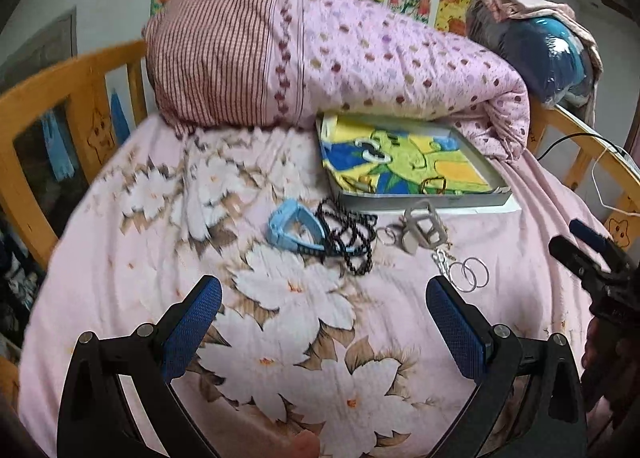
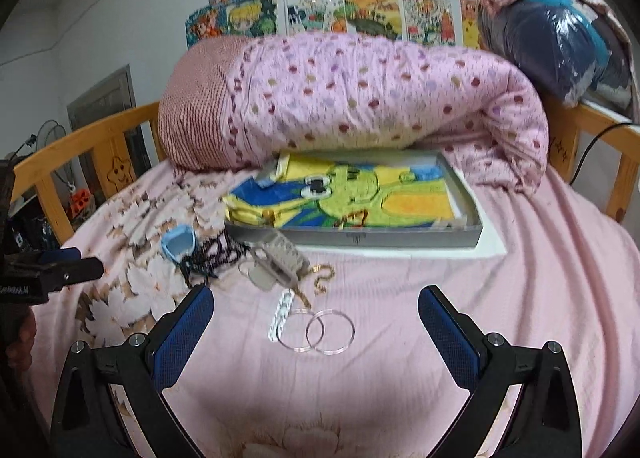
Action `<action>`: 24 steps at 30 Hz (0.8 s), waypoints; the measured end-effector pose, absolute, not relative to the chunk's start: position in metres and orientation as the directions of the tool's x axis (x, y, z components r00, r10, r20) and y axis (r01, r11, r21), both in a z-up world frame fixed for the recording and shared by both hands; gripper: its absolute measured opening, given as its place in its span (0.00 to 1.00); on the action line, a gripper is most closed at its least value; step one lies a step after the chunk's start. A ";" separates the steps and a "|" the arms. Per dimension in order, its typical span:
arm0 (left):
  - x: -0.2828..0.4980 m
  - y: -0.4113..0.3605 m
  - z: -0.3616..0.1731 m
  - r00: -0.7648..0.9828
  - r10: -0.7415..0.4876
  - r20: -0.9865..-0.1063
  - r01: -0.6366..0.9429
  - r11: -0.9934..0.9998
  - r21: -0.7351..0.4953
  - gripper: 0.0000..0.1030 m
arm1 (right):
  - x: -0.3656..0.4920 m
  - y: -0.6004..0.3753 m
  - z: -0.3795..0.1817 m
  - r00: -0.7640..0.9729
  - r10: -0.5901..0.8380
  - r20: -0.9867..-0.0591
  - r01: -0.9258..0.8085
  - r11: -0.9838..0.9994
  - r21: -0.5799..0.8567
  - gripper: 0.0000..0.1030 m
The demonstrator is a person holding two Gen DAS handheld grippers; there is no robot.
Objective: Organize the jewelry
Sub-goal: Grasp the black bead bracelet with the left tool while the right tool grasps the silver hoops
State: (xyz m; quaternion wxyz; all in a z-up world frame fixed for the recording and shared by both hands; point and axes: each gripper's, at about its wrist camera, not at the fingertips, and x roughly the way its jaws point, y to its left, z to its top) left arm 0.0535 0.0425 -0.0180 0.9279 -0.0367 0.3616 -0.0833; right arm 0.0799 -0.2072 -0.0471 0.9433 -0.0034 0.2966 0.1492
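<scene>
Jewelry [image 2: 280, 270] lies heaped on the bed [image 2: 400, 378]; only the right view shows a gold chain [image 2: 322, 278] at 12 o'clock. Both grippers [image 1: 324, 298] [image 2: 316, 306] gape empty.

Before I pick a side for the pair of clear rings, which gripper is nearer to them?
Right. The right gripper sits just short of the clear rings, which lie between its open fingers. The left gripper is off to their left, with the rings beyond its right finger.

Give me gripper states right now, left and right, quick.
Left gripper: jaws open, holding nothing, above the floral bedsheet.
Right gripper: jaws open, holding nothing, the two clear rings lying on the bed between them.
</scene>
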 end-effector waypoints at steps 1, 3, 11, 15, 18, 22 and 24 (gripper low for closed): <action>0.057 0.043 -0.021 0.713 -0.187 -0.676 0.123 0.982 -0.142 0.97 | 0.082 -0.207 -0.052 0.770 0.273 -0.577 -0.283 0.956 0.075 1.00; 0.063 0.045 -0.027 0.693 -0.189 -0.696 0.108 0.981 -0.160 0.97 | 0.085 -0.205 -0.060 0.754 0.260 -0.603 -0.280 0.958 0.062 1.00; 0.084 0.041 -0.048 0.630 -0.220 -0.744 0.115 0.975 -0.191 0.97 | 0.099 -0.199 -0.091 0.649 0.314 -0.693 -0.352 0.931 0.093 1.00; 0.096 0.033 -0.059 0.603 -0.246 -0.759 0.148 0.969 -0.196 0.97 | 0.108 -0.199 -0.098 0.630 0.313 -0.711 -0.347 0.932 0.102 1.00; 0.104 0.031 -0.068 0.585 -0.267 -0.766 0.162 0.964 -0.212 0.97 | 0.116 -0.200 -0.102 0.612 0.318 -0.724 -0.344 0.932 0.118 1.00; 0.113 0.031 -0.074 0.573 -0.302 -0.762 0.167 0.953 -0.251 0.96 | 0.123 -0.200 -0.107 0.602 0.320 -0.731 -0.345 0.931 0.123 0.99; 0.117 0.032 -0.075 0.577 -0.315 -0.754 0.167 0.949 -0.269 0.96 | 0.126 -0.199 -0.109 0.599 0.314 -0.737 -0.341 0.932 0.120 0.96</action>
